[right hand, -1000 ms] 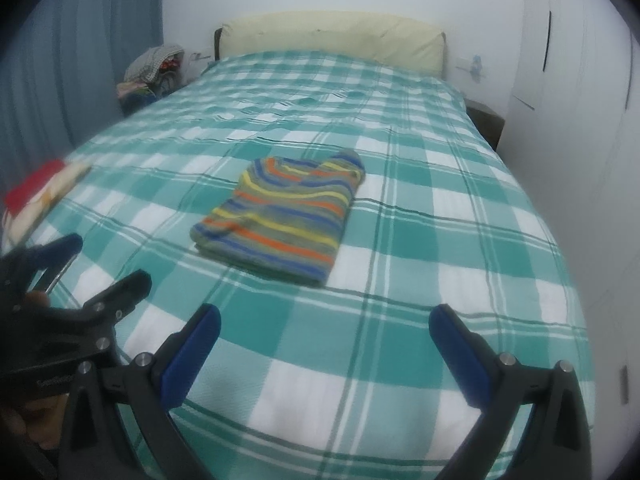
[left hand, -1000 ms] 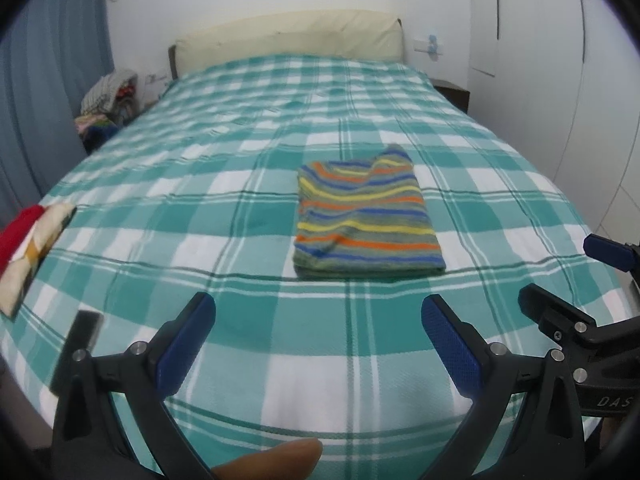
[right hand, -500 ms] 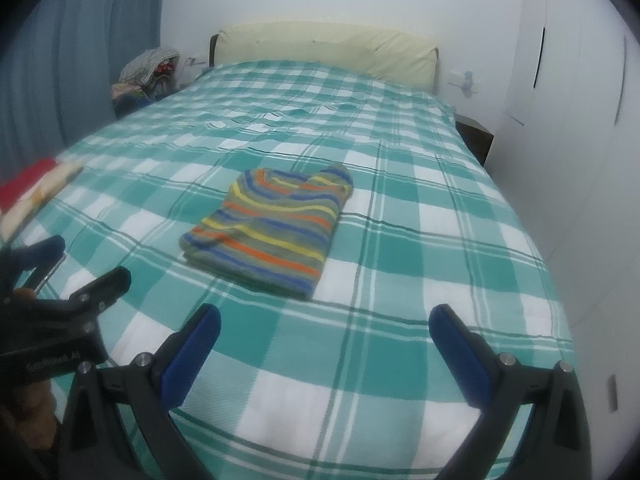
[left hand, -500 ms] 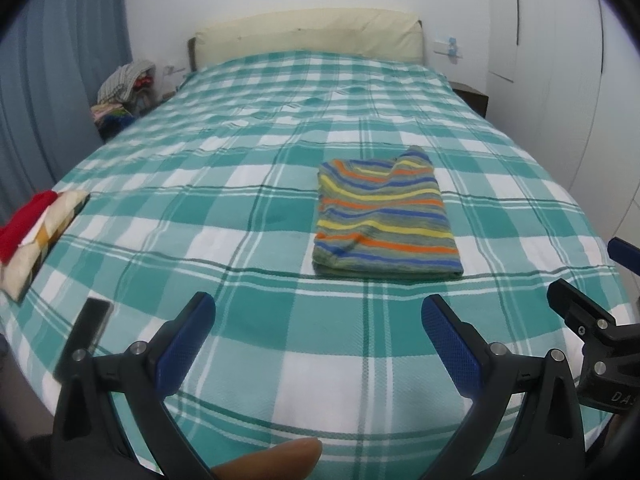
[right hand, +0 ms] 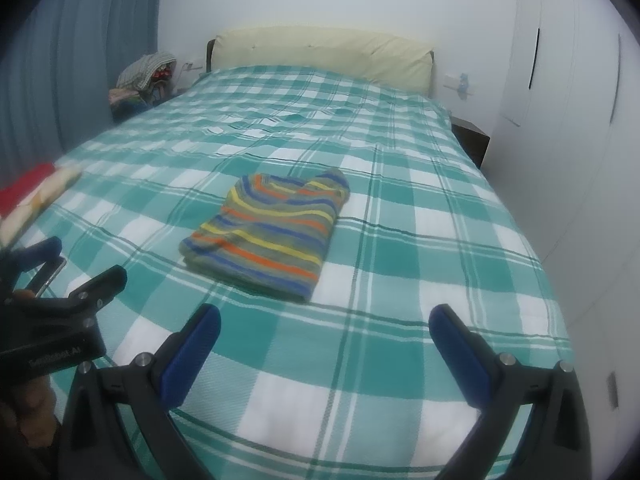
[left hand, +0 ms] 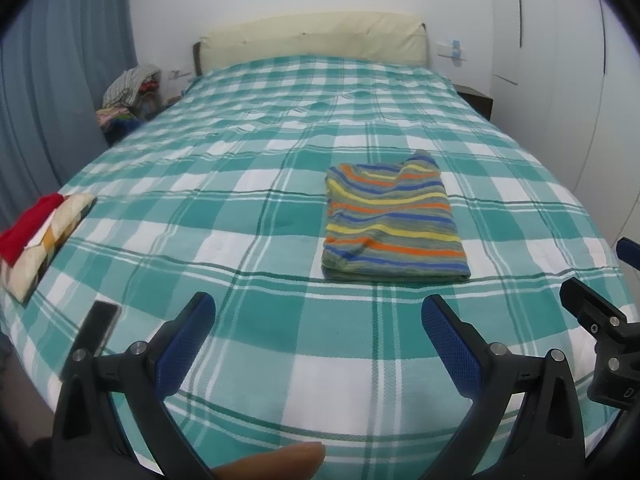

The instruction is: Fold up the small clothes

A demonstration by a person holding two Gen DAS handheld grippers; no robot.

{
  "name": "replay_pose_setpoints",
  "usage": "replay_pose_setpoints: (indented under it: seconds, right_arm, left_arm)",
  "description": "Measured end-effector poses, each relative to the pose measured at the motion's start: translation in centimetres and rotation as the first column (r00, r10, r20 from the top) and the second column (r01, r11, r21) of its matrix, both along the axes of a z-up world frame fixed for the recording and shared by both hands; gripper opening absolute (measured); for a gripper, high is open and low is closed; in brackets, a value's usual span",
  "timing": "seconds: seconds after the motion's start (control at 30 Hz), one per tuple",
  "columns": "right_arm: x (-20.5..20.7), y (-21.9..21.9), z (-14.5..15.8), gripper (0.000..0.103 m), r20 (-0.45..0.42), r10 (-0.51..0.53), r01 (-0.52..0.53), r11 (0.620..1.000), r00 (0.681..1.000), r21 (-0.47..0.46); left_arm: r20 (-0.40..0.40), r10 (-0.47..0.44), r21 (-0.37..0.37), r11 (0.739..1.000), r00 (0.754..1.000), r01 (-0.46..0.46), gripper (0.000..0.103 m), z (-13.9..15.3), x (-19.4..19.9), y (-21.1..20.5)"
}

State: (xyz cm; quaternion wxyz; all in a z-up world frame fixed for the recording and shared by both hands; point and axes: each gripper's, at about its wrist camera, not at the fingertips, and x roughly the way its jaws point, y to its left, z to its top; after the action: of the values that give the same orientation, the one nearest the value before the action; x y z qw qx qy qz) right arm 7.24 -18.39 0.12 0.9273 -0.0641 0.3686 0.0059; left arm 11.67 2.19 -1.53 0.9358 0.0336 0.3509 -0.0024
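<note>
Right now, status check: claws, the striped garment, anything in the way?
Left claw open, empty. Right claw open, empty. Striped garment folded flat on bed, untouched. Path clear; phone and folded stack off at left edge.

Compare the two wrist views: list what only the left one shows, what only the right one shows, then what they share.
Only the left wrist view: a fingertip at the bottom edge, and the right gripper poking in at the right, its jaws apart.

Only the right wrist view: the left gripper seen from outside at the left, its jaws apart.

Both: the folded striped garment lying free on the green checked bedspread, the red and patterned folded cloth at the left edge, a dark phone, the cream headboard, the clothes pile and the blue curtain.
</note>
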Motion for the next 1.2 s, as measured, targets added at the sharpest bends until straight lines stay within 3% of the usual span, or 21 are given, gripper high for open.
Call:
replay_pose_setpoints:
  seconds: [1.2]
  right_arm:
    - [-0.29,-0.78,0.19,0.103,0.018,-0.018,0.017,1.0,1.0,0.025]
  left_arm:
    - [-0.002,-0.011,0.017,1.0,1.0,0.011,0.103,-0.02,0.1,-0.34]
